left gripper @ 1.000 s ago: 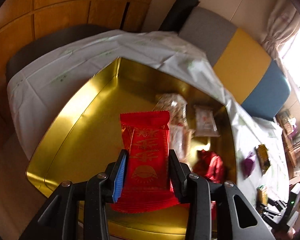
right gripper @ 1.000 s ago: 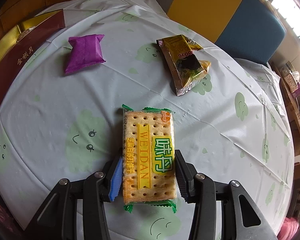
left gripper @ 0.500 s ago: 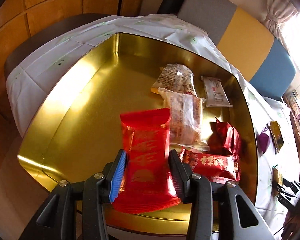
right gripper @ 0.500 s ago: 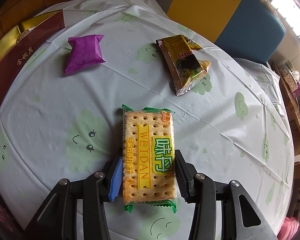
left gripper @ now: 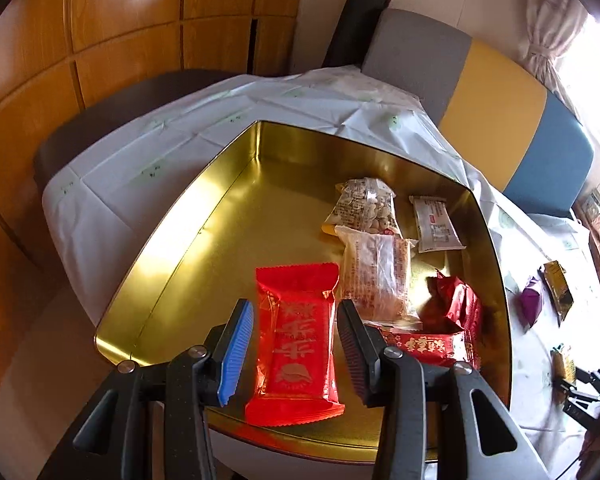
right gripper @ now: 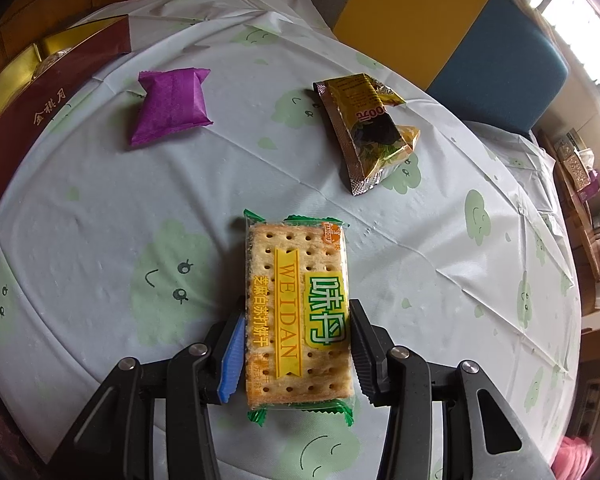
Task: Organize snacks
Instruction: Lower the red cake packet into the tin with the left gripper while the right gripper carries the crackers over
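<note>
In the left wrist view, a red snack packet point(left gripper: 296, 344) lies flat on the floor of the gold tin point(left gripper: 204, 216), near its front edge. My left gripper point(left gripper: 294, 308) straddles the packet and is open, with a gap on each side between pad and wrapper. In the right wrist view, my right gripper point(right gripper: 298, 312) is shut on a green-edged cracker packet point(right gripper: 296, 280), with both pads pressing its long sides just above the tablecloth point(right gripper: 100, 208).
The tin also holds two clear packets point(left gripper: 364, 208) point(left gripper: 380, 276), a white packet point(left gripper: 436, 224) and dark red packets point(left gripper: 456, 308). A purple packet point(right gripper: 172, 106) and a gold-brown packet point(right gripper: 368, 128) lie on the table. The tin's maroon side point(right gripper: 48, 96) stands at the left.
My left jaws have parted and let go of the red packet, which now rests in the tin. The left view has shifted over the tin. The right gripper has not moved.
</note>
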